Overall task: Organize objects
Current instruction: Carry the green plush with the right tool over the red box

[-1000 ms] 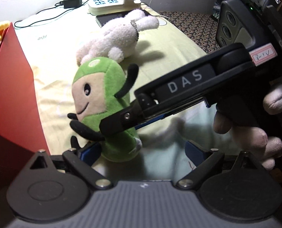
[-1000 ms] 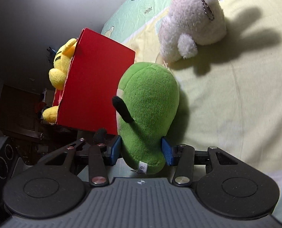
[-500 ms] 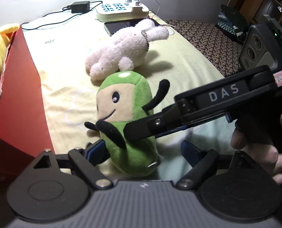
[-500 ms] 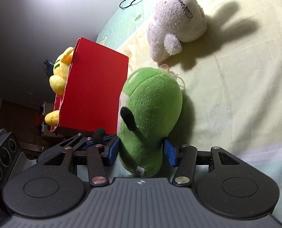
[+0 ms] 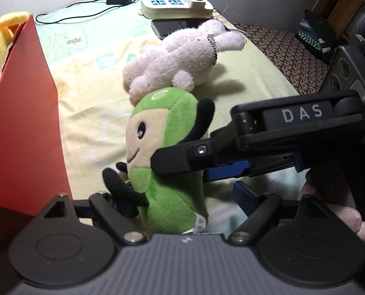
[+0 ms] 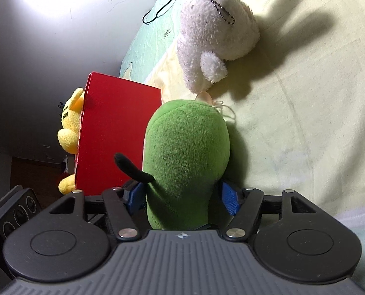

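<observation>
A green plush toy (image 5: 167,147) with a beige face and black arms stands upright on the pale bedsheet (image 5: 96,127). It sits between the fingers of both grippers. In the left wrist view my left gripper (image 5: 182,196) straddles its base: the left pad is hidden behind a black arm, and the right pad (image 5: 245,195) stands clear of the toy with sheet showing between. My right gripper (image 6: 182,196) looks at the toy's green back (image 6: 184,152); its jaws are opening and the blue pads (image 6: 229,200) no longer squeeze the plush.
A red box (image 5: 22,123) stands close on the left with a yellow plush (image 6: 70,123) inside. A white rabbit plush (image 5: 182,66) lies just behind the green toy. Farther back are a phone (image 5: 167,27), a power strip (image 5: 175,7) and cables. A gloved hand (image 5: 342,221) grips the right gripper.
The left gripper has narrowed and slid in around the green toy's base. The right gripper's pads, first pressed into the toy, have spread apart. The toy stays upright.
</observation>
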The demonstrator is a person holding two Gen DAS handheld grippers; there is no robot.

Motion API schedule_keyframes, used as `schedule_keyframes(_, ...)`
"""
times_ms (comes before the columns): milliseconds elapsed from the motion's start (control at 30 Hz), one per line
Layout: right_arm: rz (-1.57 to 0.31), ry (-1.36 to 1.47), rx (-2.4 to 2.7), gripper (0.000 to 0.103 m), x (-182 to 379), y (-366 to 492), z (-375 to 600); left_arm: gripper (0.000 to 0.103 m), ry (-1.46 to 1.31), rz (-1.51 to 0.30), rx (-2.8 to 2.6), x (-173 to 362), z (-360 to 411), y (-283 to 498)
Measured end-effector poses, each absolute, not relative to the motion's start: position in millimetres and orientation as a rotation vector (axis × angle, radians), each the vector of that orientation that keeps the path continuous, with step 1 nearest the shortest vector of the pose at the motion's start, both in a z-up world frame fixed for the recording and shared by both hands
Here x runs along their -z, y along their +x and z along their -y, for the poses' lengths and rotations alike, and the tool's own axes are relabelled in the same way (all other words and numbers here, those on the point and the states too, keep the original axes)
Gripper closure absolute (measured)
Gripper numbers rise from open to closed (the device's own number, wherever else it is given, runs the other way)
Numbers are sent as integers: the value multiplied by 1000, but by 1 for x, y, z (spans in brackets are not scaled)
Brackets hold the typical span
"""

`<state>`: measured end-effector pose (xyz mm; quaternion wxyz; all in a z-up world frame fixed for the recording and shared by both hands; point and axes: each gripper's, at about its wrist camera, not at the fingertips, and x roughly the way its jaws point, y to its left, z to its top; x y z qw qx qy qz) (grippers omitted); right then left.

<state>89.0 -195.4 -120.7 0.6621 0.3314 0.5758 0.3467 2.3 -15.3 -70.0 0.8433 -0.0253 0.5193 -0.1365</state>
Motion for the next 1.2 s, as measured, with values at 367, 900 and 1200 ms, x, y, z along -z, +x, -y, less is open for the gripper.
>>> schedule_keyframes(367,-1237,676,-806,42,100,74,203,19,-48,-1067,329,57,19,-12)
schedule_keyframes(900,-1054,613,-841,42,47,28,198,19,-33,-922,379,6,3,-54)
schedule_keyframes(1200,-935,610,-899,42,16,8,169,19,-70,-812,365,-31,-35,-80)
